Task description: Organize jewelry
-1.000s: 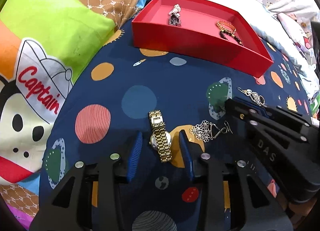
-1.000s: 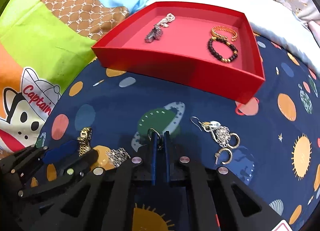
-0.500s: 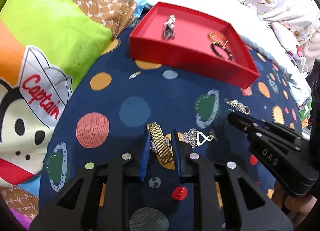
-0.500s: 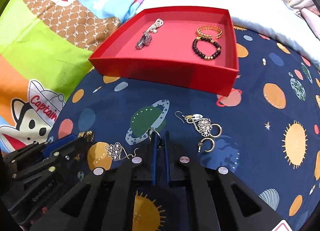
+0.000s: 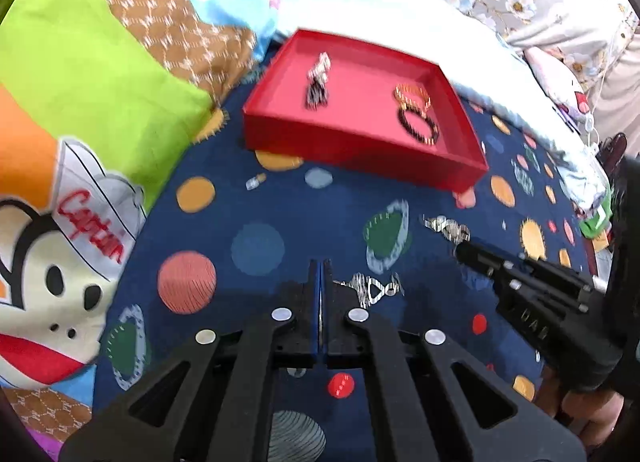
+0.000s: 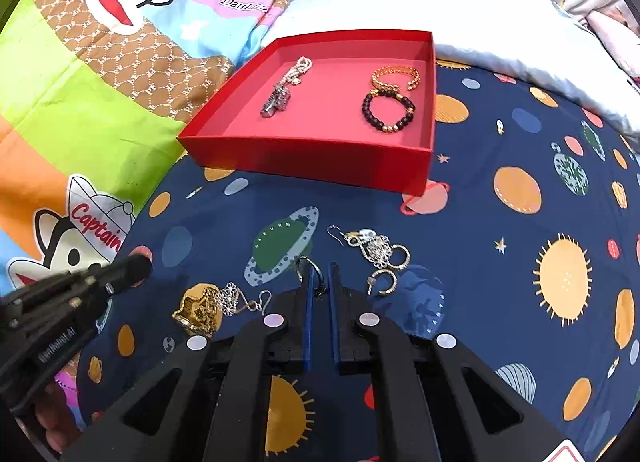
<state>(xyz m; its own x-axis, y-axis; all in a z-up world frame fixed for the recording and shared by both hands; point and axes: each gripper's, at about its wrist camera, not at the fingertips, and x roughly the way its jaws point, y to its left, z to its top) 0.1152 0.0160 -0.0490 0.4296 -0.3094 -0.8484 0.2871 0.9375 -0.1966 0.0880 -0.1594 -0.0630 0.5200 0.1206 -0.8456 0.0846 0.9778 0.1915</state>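
My left gripper (image 5: 321,266) is shut above the navy planet fabric, and I see nothing between its pads. The gold watch (image 6: 198,310) lies in a heap on the fabric below it, hidden by the fingers in the left wrist view. A silver flower earring (image 6: 232,298) lies against the watch. My right gripper (image 6: 320,270) is shut on a silver hoop (image 6: 307,272) at its fingertips. Beside it lie a filigree earring cluster (image 6: 376,250) and a gold hoop (image 6: 382,282). The red tray (image 6: 312,158) holds a silver necklace (image 6: 284,90), a gold bangle (image 6: 394,76) and a dark bead bracelet (image 6: 387,110).
A cartoon-print quilt (image 6: 80,102) rises at the left. A white pillow (image 6: 480,22) and floral bedding lie behind the tray. Open navy fabric (image 6: 520,262) spreads to the right of my right gripper. A person's hand shows at the lower right of the left wrist view.
The left jaws closed around the watch, then came fully together as the gripper rose; the watch stays on the fabric. The right gripper lifted and shifted with the hoop still in it.
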